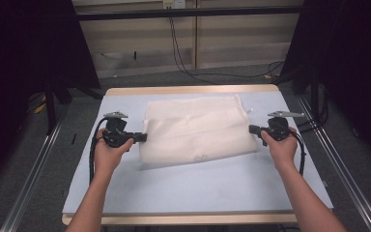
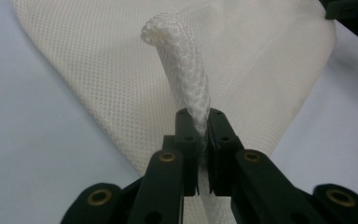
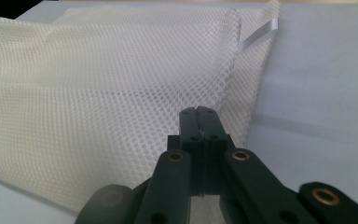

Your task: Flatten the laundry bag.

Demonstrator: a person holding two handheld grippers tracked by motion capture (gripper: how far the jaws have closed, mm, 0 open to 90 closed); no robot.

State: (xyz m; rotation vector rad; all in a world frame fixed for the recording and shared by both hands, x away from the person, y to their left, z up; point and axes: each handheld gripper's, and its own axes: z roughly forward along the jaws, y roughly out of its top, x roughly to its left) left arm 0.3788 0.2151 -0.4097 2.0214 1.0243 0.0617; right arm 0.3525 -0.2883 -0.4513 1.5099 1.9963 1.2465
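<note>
left gripper (image 2: 204, 135) clamps bunched edge of white mesh fabric bag (image 2: 242, 74); right gripper (image 3: 199, 122) jaws together at bag's opposite edge; pale blue table (image 1: 212, 183).

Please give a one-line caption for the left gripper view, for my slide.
Left gripper with fingers shut on a bunched fold of white mesh bag lying on a pale blue table cover.

The mesh bag (image 3: 98, 93) runs off the right gripper view's left edge.

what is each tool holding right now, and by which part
The left tool pinches a bunched fold at the left edge of the white mesh bag. The right tool is shut at the bag's right edge; a grip there cannot be told.
</note>
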